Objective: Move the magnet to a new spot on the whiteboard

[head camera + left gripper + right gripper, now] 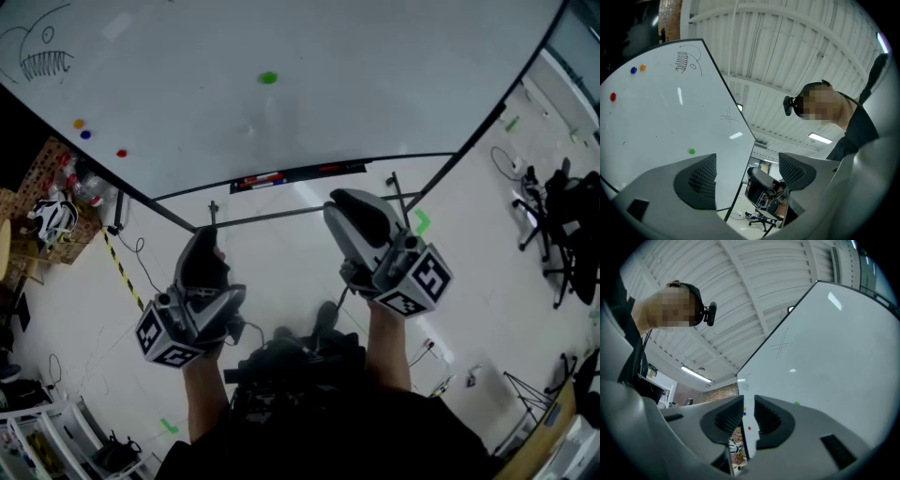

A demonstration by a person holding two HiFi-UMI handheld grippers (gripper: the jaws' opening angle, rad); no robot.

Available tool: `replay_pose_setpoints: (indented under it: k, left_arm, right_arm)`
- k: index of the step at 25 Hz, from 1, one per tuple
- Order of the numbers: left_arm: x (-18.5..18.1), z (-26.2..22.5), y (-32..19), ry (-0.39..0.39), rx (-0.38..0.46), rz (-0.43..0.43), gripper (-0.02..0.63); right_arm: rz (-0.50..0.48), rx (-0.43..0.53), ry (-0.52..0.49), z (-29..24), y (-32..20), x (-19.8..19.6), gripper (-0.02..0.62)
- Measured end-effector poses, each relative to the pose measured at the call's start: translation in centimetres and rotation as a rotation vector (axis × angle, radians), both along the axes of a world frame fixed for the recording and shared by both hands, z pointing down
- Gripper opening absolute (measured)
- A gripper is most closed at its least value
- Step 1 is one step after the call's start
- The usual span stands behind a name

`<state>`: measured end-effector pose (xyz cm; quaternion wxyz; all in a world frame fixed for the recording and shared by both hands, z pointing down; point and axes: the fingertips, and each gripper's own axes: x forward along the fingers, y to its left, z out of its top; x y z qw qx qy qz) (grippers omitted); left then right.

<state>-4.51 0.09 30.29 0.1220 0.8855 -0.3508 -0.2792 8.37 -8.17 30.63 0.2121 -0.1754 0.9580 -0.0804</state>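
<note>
The whiteboard [356, 84] stands ahead of me, with a small green magnet [268, 78] stuck near its upper middle. Both grippers hang low, well short of the board and clear of the magnet. My left gripper [202, 248] is open wide with nothing between its jaws; in the left gripper view [747, 173] the green magnet [692, 151] shows just above the left jaw. My right gripper [361, 214] has only a narrow gap between its jaws [749, 416], with nothing in it. The green magnet [796, 403] sits on the board beyond the right jaw.
Orange [79, 123], blue [85, 134] and red [121, 153] magnets sit at the board's left, under a marker drawing [42, 56]. The board's tray [281, 176] holds markers. Boxes and a helmet [52, 220] lie at left, office chairs [562, 216] at right.
</note>
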Motion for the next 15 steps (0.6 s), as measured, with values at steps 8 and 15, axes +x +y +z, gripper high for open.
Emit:
replay_pose_setpoints:
  k: [8, 15]
  left_arm:
    - [-4.9, 0.3, 5.7, 0.093, 0.037, 0.046, 0.413]
    - [-6.5, 2.3, 8.9, 0.166, 0.013, 0.124, 0.413]
  right_arm:
    - [-0.004, -0.025, 0.072, 0.2, 7.5, -4.8, 0.072]
    - [0.049, -0.058, 0.123, 1.5, 12.5, -5.6, 0.046]
